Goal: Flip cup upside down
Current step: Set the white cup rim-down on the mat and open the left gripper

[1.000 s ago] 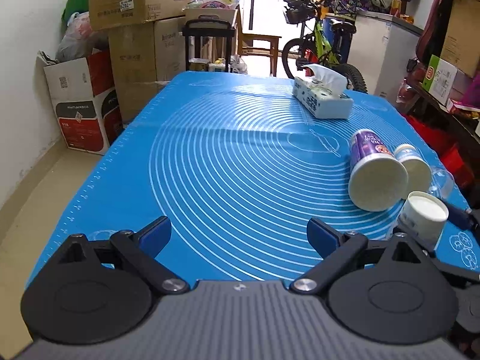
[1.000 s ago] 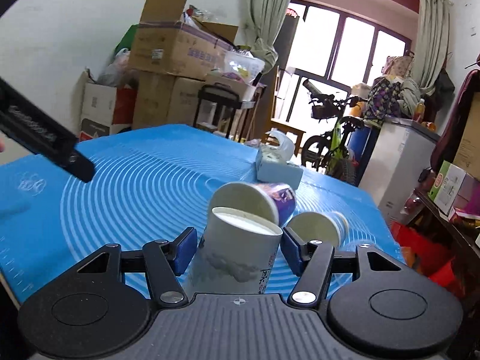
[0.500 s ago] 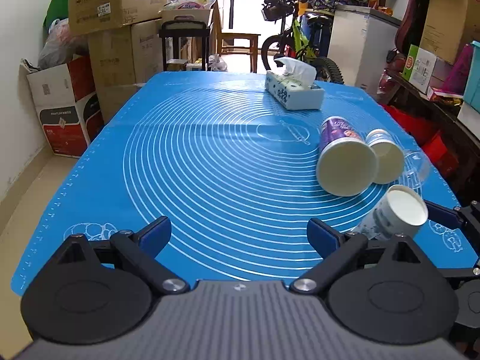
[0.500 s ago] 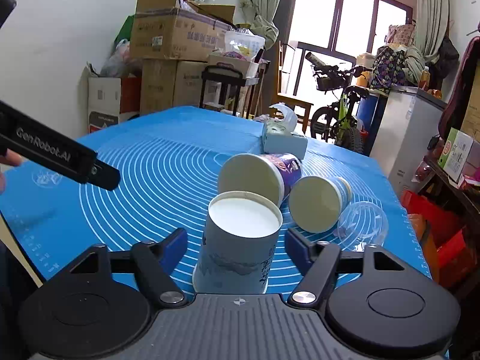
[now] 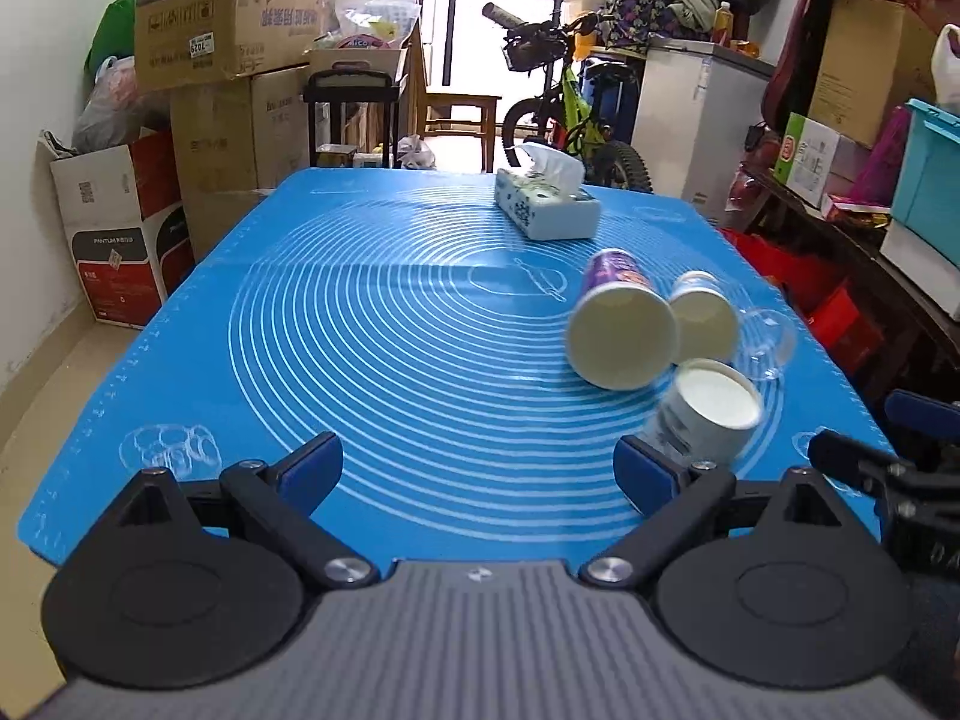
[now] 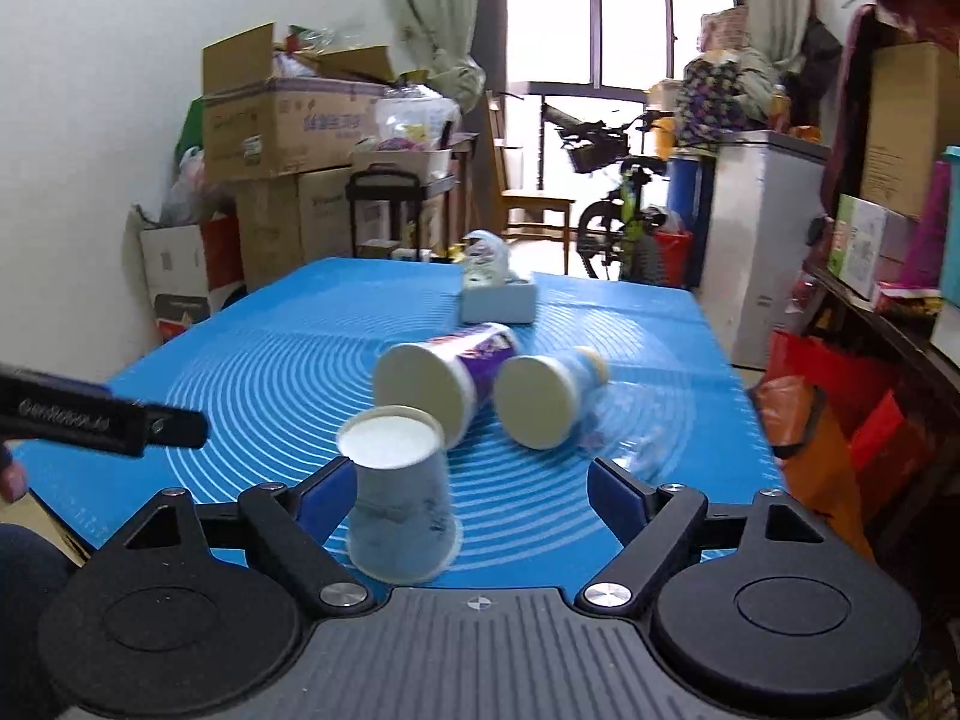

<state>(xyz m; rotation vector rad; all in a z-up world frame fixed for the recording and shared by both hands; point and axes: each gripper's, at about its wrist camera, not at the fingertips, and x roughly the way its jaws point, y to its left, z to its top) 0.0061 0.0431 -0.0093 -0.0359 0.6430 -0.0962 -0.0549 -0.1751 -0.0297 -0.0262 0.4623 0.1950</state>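
A table covered edge to edge by a blue silicone mat (image 5: 372, 324) printed with pale concentric rings carries a white tissue box (image 5: 547, 213) near its far end. Nearer, toward the right side, a purple-printed paper cup (image 5: 621, 330) and a smaller white cup (image 5: 703, 324) lie on their sides just beside each other, with a clear domed lid (image 5: 771, 343) at the white cup's right. In front of them a white paper cup (image 6: 399, 495) with a faint grey print stands on the mat, wide rim down and flat base up, slightly tilted.
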